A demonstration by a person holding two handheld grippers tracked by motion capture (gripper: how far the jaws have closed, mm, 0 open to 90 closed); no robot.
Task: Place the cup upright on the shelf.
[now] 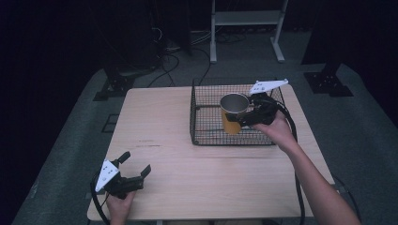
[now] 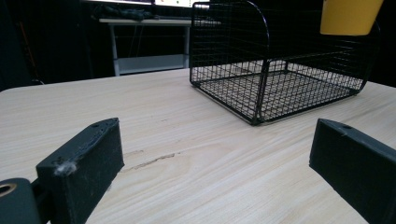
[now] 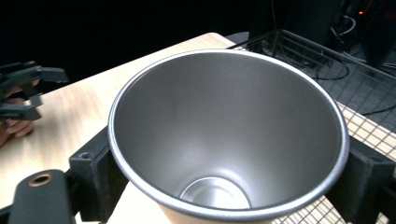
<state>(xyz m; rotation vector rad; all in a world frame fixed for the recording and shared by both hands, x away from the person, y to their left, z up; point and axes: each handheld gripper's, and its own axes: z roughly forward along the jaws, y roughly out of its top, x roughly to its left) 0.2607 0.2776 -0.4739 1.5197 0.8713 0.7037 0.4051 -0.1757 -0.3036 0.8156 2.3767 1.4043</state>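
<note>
Yellow cup [image 1: 232, 115] (steel-lined) sits clenched in right claw [image 1: 244, 117] above wire basket [image 1: 206, 126]; left claw [image 1: 133, 166] gapes.

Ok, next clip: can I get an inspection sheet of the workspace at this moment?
Surface: light wood table, with a dark scratch near the left gripper.
Job's things: yellow cup with a steel inside, upright and empty, held above the black wire basket; the basket floor looks empty.
Clutter: nothing seen.
Grippers: right gripper shut on the cup's sides; left gripper open, low over the table's near left corner, holding nothing.
Cables: a black cable trails along the right forearm; more cables lie on the floor behind the table.
Surroundings: dark room, grey floor, white frame behind.
</note>
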